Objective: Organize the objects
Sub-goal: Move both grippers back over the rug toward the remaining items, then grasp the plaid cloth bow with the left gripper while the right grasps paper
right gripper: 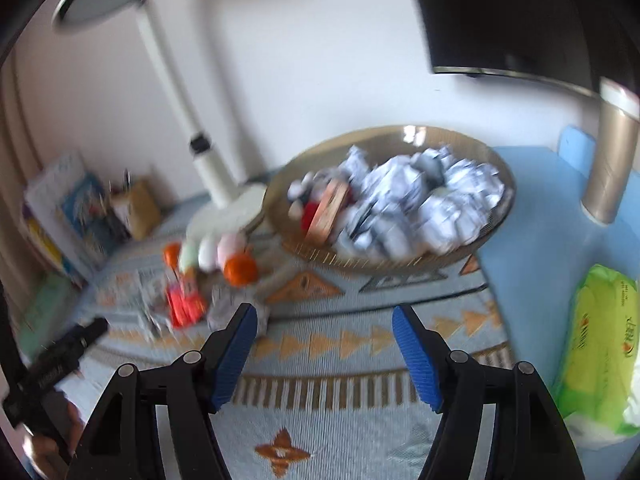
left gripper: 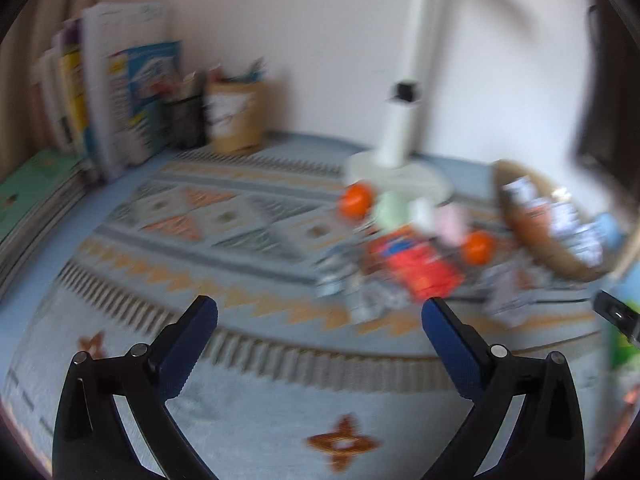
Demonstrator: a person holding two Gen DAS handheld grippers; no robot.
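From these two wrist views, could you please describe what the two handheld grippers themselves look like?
Both are alike. The left gripper and the right gripper each have two black angular plastic arms with triangular cut-outs and round silver pins at the joints. Flat blue fingers with a fine ribbed inner face sit at the tips. No cables or sleeves show on either.

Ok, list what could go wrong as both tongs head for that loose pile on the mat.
1. The two orange balls could roll off if nudged.
2. The white desk lamp stands right behind the pile; a wide reach might knock it.
3. The woven basket is heaped with crumpled paper; additions may spill.
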